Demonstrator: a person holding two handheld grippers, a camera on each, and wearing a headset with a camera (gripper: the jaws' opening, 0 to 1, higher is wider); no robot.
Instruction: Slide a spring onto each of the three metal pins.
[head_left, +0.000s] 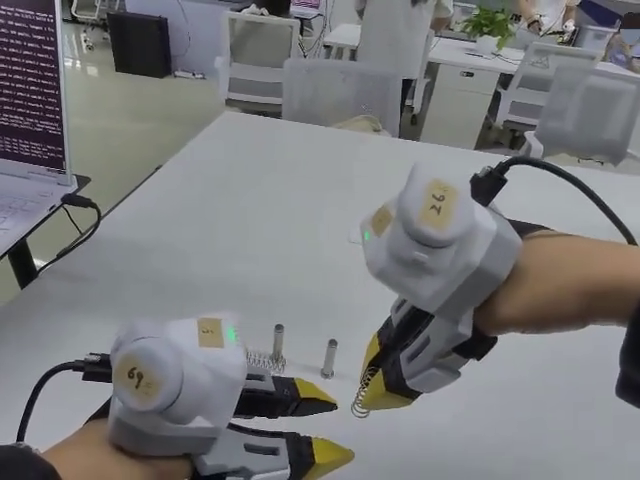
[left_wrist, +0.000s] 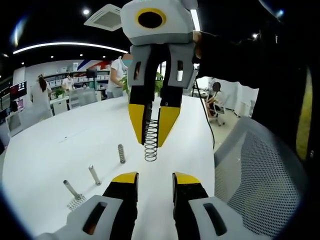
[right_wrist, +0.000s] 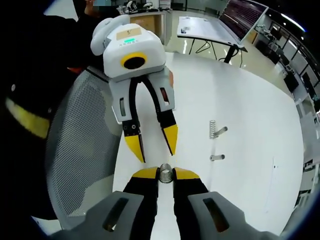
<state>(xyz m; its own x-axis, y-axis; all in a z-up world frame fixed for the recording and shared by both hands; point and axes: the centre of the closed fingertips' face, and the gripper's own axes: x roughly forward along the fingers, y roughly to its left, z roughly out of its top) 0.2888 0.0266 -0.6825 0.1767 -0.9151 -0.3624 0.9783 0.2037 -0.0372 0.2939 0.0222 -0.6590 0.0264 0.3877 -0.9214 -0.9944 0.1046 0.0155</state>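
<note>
Office's white table (head_left: 250, 200): right gripper (left_wrist: 152, 136) pinches a spring (left_wrist: 151, 149), left gripper (head_left: 335, 425) gapes empty.

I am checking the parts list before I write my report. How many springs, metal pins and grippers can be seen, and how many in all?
Springs: 3 (held spring, sleeved spring, loose spring)
Metal pins: 3 (near pin, middle pin, far pin inside the sleeved spring)
Grippers: 2 (left gripper, right gripper)
Total: 8

Bright, even overhead light; the 2 gripper views bend at their edges.
</note>
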